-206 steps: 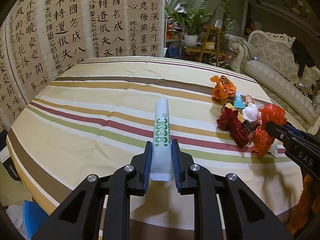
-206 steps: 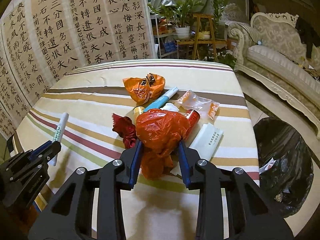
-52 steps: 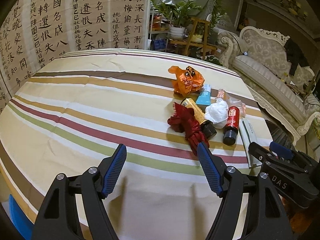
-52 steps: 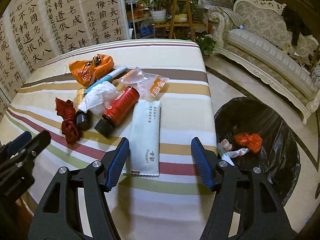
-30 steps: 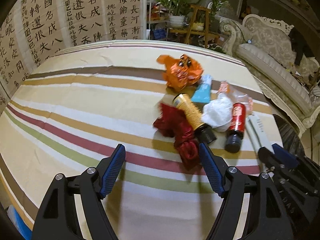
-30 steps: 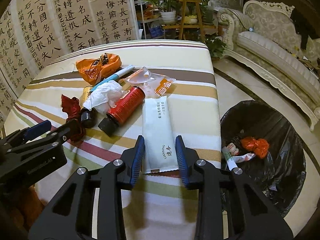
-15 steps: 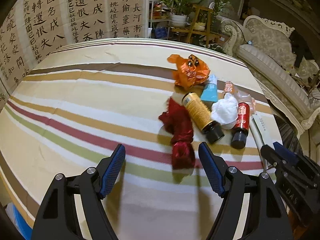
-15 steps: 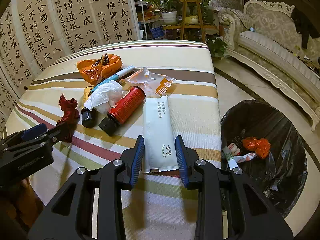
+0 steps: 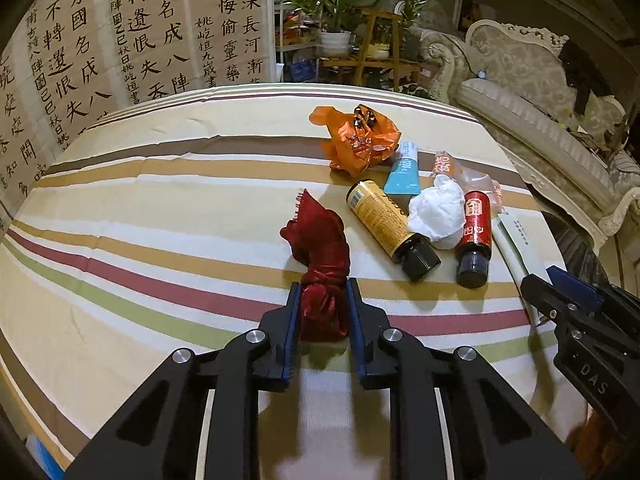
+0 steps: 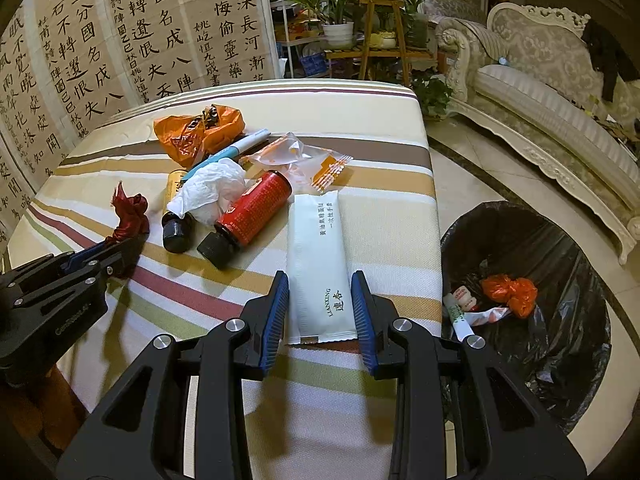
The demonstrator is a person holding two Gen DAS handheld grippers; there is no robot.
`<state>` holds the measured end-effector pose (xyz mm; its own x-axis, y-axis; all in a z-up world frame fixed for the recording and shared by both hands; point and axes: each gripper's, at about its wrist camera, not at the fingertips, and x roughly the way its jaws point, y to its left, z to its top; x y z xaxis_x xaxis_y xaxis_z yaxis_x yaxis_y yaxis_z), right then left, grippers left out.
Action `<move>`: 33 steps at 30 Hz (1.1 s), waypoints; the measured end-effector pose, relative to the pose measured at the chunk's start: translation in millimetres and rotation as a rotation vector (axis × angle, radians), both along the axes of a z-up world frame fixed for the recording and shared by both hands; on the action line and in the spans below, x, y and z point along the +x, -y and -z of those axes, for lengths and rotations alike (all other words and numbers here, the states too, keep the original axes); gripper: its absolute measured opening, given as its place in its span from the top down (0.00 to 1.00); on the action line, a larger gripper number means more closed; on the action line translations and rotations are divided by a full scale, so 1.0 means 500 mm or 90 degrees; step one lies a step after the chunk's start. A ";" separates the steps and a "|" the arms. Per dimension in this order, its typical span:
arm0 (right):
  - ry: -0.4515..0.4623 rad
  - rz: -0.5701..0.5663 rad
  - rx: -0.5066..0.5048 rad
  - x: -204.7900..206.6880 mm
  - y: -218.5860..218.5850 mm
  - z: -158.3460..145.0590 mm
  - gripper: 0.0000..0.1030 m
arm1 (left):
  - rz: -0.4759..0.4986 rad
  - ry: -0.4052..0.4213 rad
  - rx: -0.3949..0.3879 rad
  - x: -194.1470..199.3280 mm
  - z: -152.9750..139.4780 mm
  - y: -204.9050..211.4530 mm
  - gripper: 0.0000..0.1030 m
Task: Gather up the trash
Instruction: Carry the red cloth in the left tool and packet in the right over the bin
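Trash lies on a striped tablecloth (image 9: 160, 208). My left gripper (image 9: 320, 308) is shut on a dark red crumpled wrapper (image 9: 320, 248), also seen in the right wrist view (image 10: 130, 216). My right gripper (image 10: 320, 300) is shut on the near end of a flat white packet (image 10: 318, 248) lying on the table. Beyond lie an orange bag (image 9: 360, 140), a yellow bottle (image 9: 384, 220), a red bottle (image 10: 252, 212), a white tissue (image 10: 212, 192), a blue tube (image 9: 406, 170) and a clear wrapper (image 10: 296, 152).
A black-lined trash bin (image 10: 532, 240) stands on the floor right of the table, holding an orange bag (image 10: 508, 288) and a white tube. A calligraphy screen (image 9: 120, 40) stands behind the table, plants and a sofa (image 10: 560, 92) beyond.
My left gripper closed from wide open onto the dark red wrapper. My right gripper stays closed on the white packet; it closed there about a second ago.
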<state>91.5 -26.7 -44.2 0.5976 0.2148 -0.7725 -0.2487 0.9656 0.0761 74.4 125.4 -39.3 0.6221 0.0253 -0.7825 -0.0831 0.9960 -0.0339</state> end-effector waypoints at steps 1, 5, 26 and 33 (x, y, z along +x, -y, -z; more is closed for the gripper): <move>0.001 0.000 -0.002 -0.001 -0.002 0.000 0.70 | 0.001 0.000 -0.002 -0.002 0.000 -0.001 0.79; 0.005 0.001 -0.008 -0.006 -0.005 0.000 0.74 | 0.002 0.005 -0.008 -0.015 -0.003 -0.009 0.79; 0.039 0.034 -0.013 -0.041 0.018 -0.033 0.75 | 0.027 0.053 -0.018 -0.061 -0.039 0.016 0.79; 0.050 0.076 -0.009 -0.048 0.075 -0.049 0.75 | 0.073 0.063 -0.021 -0.056 -0.051 0.075 0.79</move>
<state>67.4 -64.0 -19.8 0.6771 0.1276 -0.7247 -0.1365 0.9895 0.0467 46.6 87.7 -13.9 0.6938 -0.0757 -0.7162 0.0368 0.9969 -0.0697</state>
